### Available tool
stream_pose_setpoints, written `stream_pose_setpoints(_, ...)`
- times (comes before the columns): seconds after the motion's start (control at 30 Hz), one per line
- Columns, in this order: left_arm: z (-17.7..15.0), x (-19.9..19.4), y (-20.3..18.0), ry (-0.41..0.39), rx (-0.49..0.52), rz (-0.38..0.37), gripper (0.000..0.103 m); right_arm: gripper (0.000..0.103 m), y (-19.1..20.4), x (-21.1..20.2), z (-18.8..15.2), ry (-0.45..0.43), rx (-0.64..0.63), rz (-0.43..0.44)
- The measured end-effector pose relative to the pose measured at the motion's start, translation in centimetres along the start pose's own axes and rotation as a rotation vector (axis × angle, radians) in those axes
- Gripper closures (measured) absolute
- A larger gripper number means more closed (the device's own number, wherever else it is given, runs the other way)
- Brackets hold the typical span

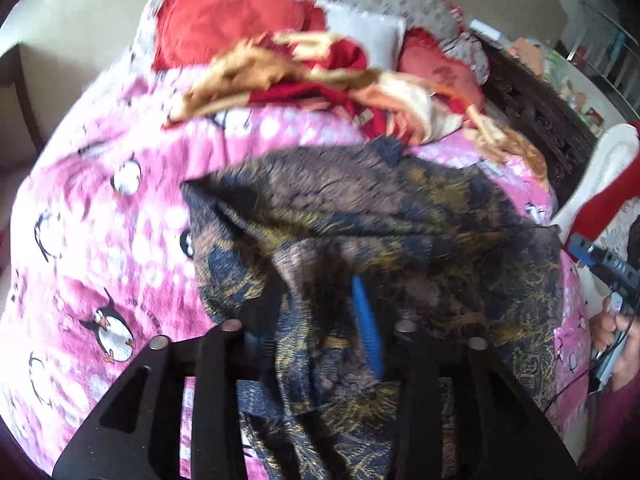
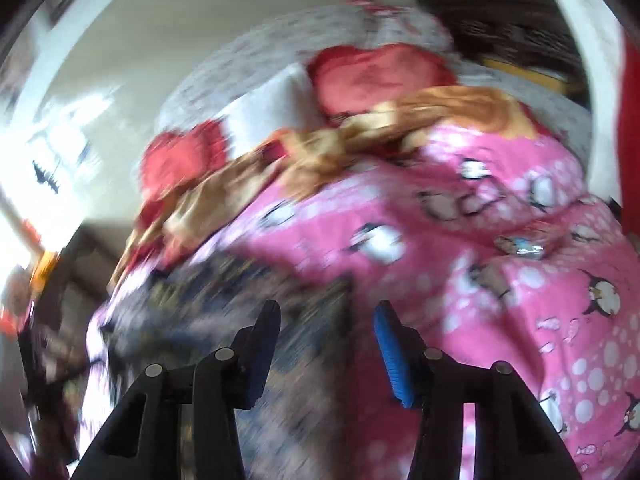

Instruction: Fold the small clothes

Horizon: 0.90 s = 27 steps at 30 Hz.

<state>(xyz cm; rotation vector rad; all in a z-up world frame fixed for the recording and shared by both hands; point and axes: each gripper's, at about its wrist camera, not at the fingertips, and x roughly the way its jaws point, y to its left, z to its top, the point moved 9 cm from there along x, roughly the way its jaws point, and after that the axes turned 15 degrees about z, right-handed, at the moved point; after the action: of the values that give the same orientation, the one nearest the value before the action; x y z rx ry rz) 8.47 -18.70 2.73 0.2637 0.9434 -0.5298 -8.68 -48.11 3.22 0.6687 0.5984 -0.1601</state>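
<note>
A dark garment (image 1: 400, 220) with a navy, brown and gold pattern lies crumpled on a pink penguin-print blanket (image 1: 100, 220). My left gripper (image 1: 316, 332) is shut on a fold of this garment, which drapes over and between its fingers. In the right wrist view the same garment (image 2: 224, 300) lies blurred at lower left. My right gripper (image 2: 326, 336) is open and empty, just above the garment's right edge. It also shows at the right edge of the left wrist view (image 1: 600, 264), held in a hand.
A heap of red and tan cloth (image 1: 320, 80) lies further back on the bed, with red cushions (image 1: 224, 20) and a white pillow (image 1: 368, 36). A dark carved headboard (image 1: 536, 112) stands at right. A small wrapped item (image 2: 528, 246) rests on the blanket (image 2: 500, 320).
</note>
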Motion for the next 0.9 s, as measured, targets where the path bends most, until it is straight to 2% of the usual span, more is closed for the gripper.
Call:
stream_pose_setpoints(0.03, 0.1, -0.2, -0.5, -0.012, 0.006, -0.005, 0.056, 0.063, 0.9, 0.6, -0.5, 0.03, -0.035, 0.004)
stream_pose_setpoints(0.1, 0.1, 0.3, -1.5, -0.019, 0.028, 0.011, 0.055, 0.064, 2.5, 2.6, -1.2, 0.083, -0.102, 0.001)
stream_pose_setpoints(0.17, -0.1, 2.0, -2.1, 0.006, 0.042, 0.068, 0.055, 0.064, 3.0, 5.0, -1.1, 0.103, -0.141, -0.025)
stream_pose_setpoints(0.27, -0.5, 5.4, -1.5, 0.072, 0.008, 0.111, 0.055, 0.064, 0.3, 8.0, -0.6, 0.128, -0.137, -0.134)
stream_pose_setpoints(0.3, -0.7, 6.2, -1.4, 0.097, -0.004, 0.107, 0.055, 0.064, -0.2, 8.4, -0.5, 0.124, -0.102, -0.111)
stream_pose_setpoints(0.33, -0.8, 6.6, -1.2, 0.116, -0.018, 0.092, 0.055, 0.063, -0.5, 8.1, -0.1, 0.111, -0.067, -0.085)
stream_pose_setpoints(0.43, -0.7, 5.8, -0.9, 0.11, -0.02, 0.083, 0.055, 0.061, -0.3, 5.6, 0.2, 0.095, -0.052, -0.088)
stream_pose_setpoints(0.5, -0.8, 5.0, -0.5, 0.105, -0.025, 0.08, 0.055, 0.053, -0.3, 3.0, -0.4, 0.093, -0.038, -0.08)
stream_pose_setpoints(0.57, -1.2, 3.9, -0.3, 0.094, -0.045, 0.057, 0.055, 0.04, -0.4, 1.0, -2.2, 0.106, 0.008, -0.061)
stream_pose_setpoints(0.67, -2.0, 2.4, 0.1, 0.082, -0.08, 0.04, 0.055, 0.035, -0.4, 0.8, -5.6, 0.154, 0.078, 0.012)
stream_pose_setpoints(0.7, -2.3, 2.0, 0.1, 0.087, -0.092, 0.033, 0.055, 0.037, -0.5, 1.3, -7.0, 0.189, 0.087, 0.021)
stream_pose_setpoints(0.73, -2.8, 1.6, -0.1, 0.097, -0.099, 0.025, 0.055, 0.061, -0.7, 1.7, -7.8, 0.215, 0.081, 0.011)
stream_pose_setpoints(0.77, -3.3, 1.1, -0.1, 0.106, -0.098, 0.018, 0.055, 0.097, -0.8, 2.0, -8.5, 0.233, 0.061, -0.004)
stream_pose_setpoints(0.9, -5.5, -1.6, 0.4, 0.085, -0.069, 0.032, 0.055, 0.099, -2.0, 0.1, -8.0, 0.165, 0.053, -0.076)
